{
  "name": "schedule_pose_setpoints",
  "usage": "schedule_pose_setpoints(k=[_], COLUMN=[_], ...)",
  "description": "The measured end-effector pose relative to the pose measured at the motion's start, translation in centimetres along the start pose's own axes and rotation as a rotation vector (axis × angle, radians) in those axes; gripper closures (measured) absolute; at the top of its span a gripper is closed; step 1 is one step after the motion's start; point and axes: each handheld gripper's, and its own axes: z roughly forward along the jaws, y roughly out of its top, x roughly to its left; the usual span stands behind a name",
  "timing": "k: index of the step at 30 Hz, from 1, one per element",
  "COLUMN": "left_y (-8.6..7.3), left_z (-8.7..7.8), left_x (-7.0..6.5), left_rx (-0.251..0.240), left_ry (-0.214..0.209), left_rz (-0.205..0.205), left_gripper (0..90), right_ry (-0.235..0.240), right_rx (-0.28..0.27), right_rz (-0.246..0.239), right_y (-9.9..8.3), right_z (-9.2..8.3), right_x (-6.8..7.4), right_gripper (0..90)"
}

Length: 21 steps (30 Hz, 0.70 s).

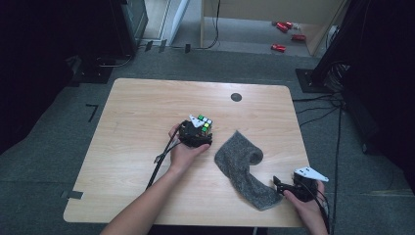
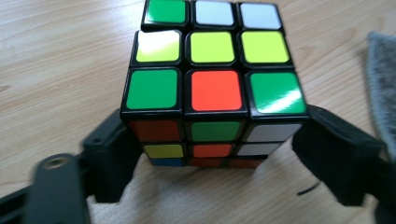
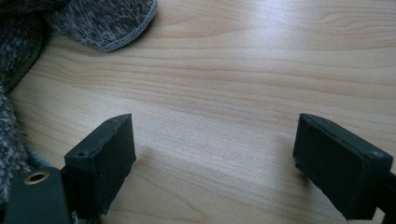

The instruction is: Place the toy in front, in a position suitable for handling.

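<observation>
A scrambled Rubik's cube (image 1: 204,123) stands on the wooden table (image 1: 142,107) near its middle. My left gripper (image 1: 200,131) reaches it from the near side. In the left gripper view the two black jaws press against the left and right sides of the cube (image 2: 212,88), low on it, so the left gripper (image 2: 212,149) is shut on it. A grey fuzzy sock (image 1: 240,164) lies to the right of the cube, running toward the front edge. My right gripper (image 1: 278,185) sits by the sock's near end, and in its own view the right gripper (image 3: 215,154) is open over bare wood, with the sock (image 3: 28,56) at its left.
A small black round disc (image 1: 236,97) is set in the table toward the far edge. Cables (image 1: 337,127) hang past the table's right side. Red objects (image 1: 284,36) lie on the floor beyond, and dark equipment flanks both sides.
</observation>
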Motion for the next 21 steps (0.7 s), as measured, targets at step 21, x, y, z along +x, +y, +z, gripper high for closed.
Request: schedule_pose_setpoints(k=[21], left_y=[-1.6], left_z=[-2.7], left_x=[1.5], left_rx=[-0.017], left_ry=[-0.043], left_rz=[0.091], left_gripper=[35.2], right_ry=[-0.004], right_rx=[0.0], right_rz=[-0.007], right_y=[0.0], right_z=[0.1], right_x=[0.1], right_gripper=[12.8])
